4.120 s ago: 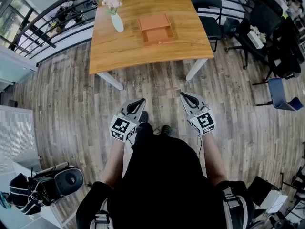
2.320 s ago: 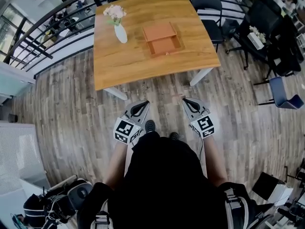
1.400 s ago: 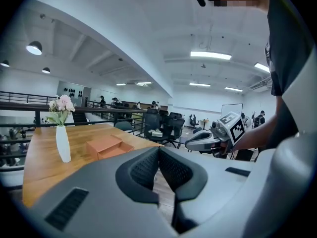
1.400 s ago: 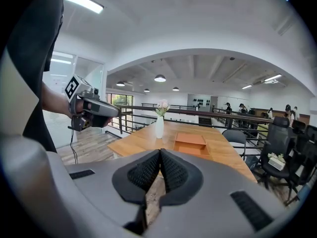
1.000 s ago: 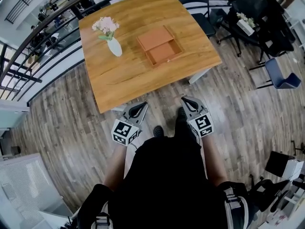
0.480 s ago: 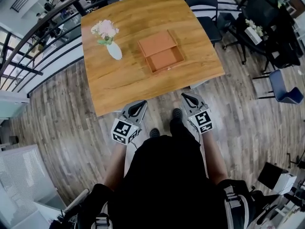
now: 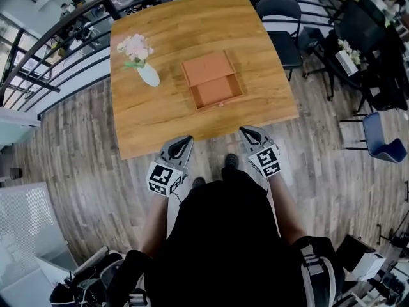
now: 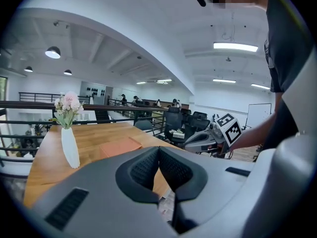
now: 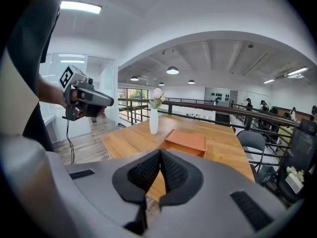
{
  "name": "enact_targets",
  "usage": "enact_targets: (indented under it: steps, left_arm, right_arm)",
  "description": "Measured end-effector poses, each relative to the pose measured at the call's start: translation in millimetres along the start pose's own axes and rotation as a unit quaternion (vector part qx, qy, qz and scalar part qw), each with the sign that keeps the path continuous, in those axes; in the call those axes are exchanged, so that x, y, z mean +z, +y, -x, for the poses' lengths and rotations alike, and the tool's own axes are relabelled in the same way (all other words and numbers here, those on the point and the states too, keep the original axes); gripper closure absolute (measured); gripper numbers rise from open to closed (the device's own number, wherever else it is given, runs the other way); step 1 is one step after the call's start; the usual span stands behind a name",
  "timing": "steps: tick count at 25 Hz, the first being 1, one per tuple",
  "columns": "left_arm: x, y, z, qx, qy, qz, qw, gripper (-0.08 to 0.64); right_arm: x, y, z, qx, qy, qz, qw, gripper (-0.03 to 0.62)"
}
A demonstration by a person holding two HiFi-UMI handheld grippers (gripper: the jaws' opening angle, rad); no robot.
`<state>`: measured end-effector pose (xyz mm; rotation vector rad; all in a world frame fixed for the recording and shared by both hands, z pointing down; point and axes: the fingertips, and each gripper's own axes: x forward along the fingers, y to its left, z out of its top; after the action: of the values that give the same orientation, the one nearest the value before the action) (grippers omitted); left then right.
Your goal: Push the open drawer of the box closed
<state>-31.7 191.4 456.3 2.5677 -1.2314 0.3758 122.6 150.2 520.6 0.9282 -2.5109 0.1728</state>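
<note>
While both claws hover just short of the bench [image 7: 144, 123], the left claw [image 7: 185, 140] is closed, its jaws pressed together on nothing. Ahead of it and a little to its left stands a white vase of flowers [image 7: 147, 74], probably tippy and breakable, but well apart from the box. The orange box [image 7: 206, 67] lies ahead between the two claws, its open drawer [image 7: 217, 93] pulled out toward them. The drawer looks light and stiff. A flat push at the middle of its front should slide it, though the box may skid. The right claw [image 7: 245, 131] is likewise closed and empty. A black chair [image 7: 279, 19] stands far beyond it, out of the way.
</note>
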Motion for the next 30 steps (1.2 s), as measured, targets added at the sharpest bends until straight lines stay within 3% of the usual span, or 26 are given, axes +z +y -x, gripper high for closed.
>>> enact_targets:
  steps: [9,17,23,30]
  left_arm:
    - [10,0,-20,0.079,0.002,0.023,0.9966,0.537]
    - [18,4,-13,0.128,-0.011,0.041,0.9909,0.537]
    - [-3,27,-3,0.118,0.008,0.055,0.9915,0.537]
    - [19,83,-24,0.052,-0.01,0.028,0.9982,0.537]
  right_arm:
    - [-30,-41,-32,0.059,0.03,0.052,0.996,0.575]
    - [-51,-42,-53,0.088,0.042,0.084,0.992,0.577]
    - [-60,-37,-78,0.071,0.065,0.062,0.993,0.577]
    - [-31,-30,-111,0.006,0.06,0.054,0.997,0.577]
